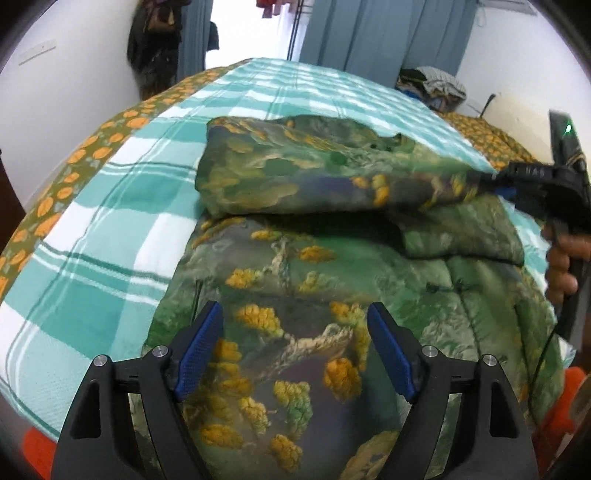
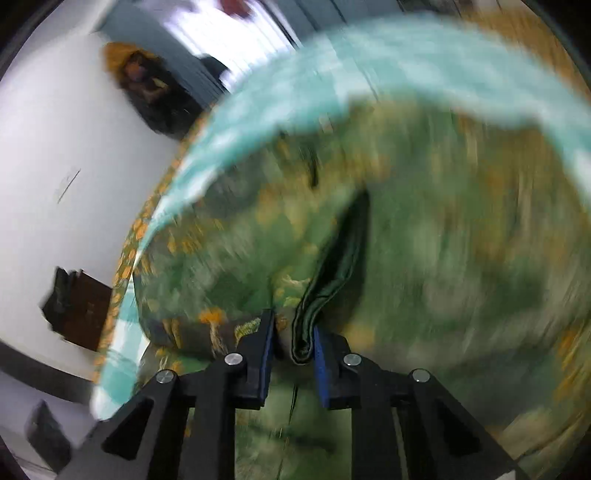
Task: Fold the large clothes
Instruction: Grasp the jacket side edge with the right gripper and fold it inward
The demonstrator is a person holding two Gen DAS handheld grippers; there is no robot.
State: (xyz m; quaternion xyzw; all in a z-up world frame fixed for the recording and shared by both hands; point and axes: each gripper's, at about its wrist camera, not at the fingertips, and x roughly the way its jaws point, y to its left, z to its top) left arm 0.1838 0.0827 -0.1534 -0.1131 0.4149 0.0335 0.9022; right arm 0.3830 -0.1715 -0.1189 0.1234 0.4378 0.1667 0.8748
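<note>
1. Two grippers were at work over one big green garment (image 1: pixel 295 288) with yellow flower shapes, which lay on a bed (image 1: pixel 110 229) with a teal and white check cover.
2. Its main part ran long from the near edge of the bed toward the far end, in the left wrist view.
3. One sleeve-like part (image 1: pixel 295 173) lay folded across the top of it, running from left to right, so it crossed the main part.
4. That folded part's right end went into the right gripper (image 1: pixel 491 177), which a hand (image 1: pixel 561 266) held at the right edge of that view.
5. The right gripper (image 2: pixel 293 339) had its blue pads pressed nearly together on a dark green folded edge (image 2: pixel 332 266) of the garment.
6. The left gripper (image 1: pixel 295 354) was spread wide above the cloth, with nothing pinched between its blue pads (image 1: pixel 201 350).
7. Much of the right wrist view was smeared by blur, so the cloth's pattern there was hard to make out.
8. The garment's near end was cut off behind the left gripper's black frame.
9. Blue curtains (image 1: pixel 369 33) hung behind the bed, and a pile of clothes (image 1: pixel 432 86) sat in the far corner.
10. No words or labels could be read anywhere.
</note>
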